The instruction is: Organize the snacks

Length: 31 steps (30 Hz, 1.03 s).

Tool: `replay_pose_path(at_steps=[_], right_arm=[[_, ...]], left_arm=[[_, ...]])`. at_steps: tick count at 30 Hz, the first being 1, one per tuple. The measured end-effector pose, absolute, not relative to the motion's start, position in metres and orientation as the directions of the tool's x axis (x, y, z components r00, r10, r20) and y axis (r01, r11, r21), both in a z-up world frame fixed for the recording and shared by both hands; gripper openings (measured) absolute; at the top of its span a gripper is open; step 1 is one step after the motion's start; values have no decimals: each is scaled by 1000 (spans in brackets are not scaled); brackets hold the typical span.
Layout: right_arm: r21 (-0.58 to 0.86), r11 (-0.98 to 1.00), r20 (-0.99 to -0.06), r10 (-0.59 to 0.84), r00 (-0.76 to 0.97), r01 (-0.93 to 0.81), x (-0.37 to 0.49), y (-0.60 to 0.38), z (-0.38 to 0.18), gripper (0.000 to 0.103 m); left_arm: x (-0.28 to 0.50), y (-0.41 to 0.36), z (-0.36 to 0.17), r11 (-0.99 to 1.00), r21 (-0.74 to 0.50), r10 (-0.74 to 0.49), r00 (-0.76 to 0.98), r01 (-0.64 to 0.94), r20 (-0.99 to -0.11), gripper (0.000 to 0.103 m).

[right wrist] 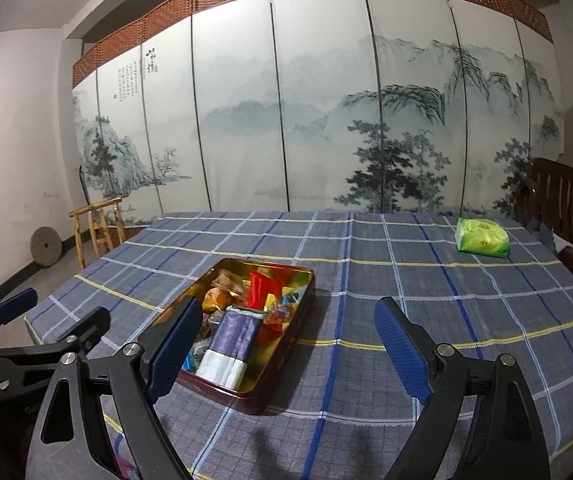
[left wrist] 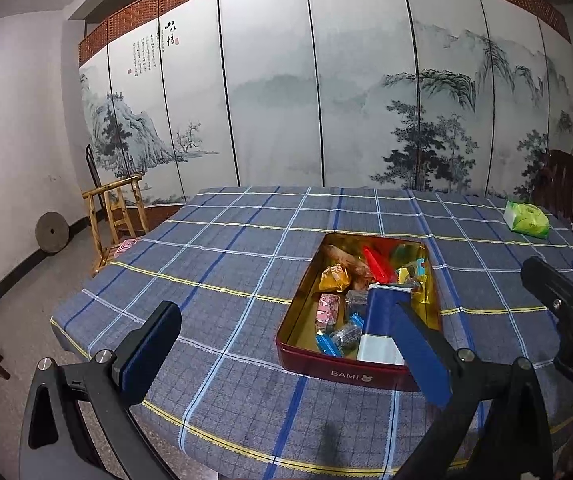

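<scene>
Snacks [right wrist: 260, 294] in tin [right wrist: 286, 344] on table [right wrist: 406, 280], tissue pack [right wrist: 482, 237] far right behind

Both the left gripper [left wrist: 286, 344] and right gripper [right wrist: 286, 354] have black angular arms, silver pivot screws and ribbed blue finger pads [right wrist: 400, 350].

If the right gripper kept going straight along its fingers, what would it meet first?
Probably the bare plaid tablecloth: the open right gripper points past the snack tin, which sits by its left finger. Depth is uncertain.
</scene>
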State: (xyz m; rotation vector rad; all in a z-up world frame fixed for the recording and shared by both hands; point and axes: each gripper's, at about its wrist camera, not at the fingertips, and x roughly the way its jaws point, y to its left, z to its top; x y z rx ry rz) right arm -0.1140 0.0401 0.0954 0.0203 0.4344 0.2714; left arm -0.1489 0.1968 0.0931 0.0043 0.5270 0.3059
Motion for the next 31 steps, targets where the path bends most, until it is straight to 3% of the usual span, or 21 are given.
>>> replay_pose_path(at_steps=[25,31], right_arm=[[58,974,-435,221,873,-217,-99,31,93,88],[0,990,-456,124,881,-139,-74,-14,79,88]], left_arm=[[-126,193,98,964,114,264,830,-239,-491,103],[-113,177,112,966,152,257,854,-210,-453,103]])
